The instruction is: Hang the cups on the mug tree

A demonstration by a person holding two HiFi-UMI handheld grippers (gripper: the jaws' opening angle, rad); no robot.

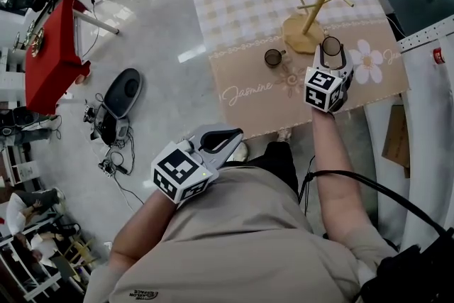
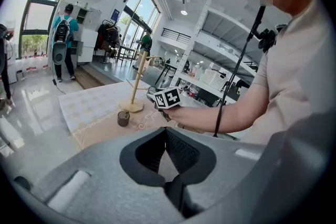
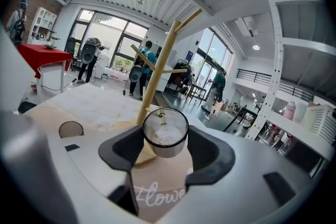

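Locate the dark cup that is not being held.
In the head view the dark cup stands on the tablecloth, just left of the mug tree base.

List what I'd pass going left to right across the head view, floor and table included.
Red table → black oval device on the floor → left tool → small dark cup → wooden mug tree.
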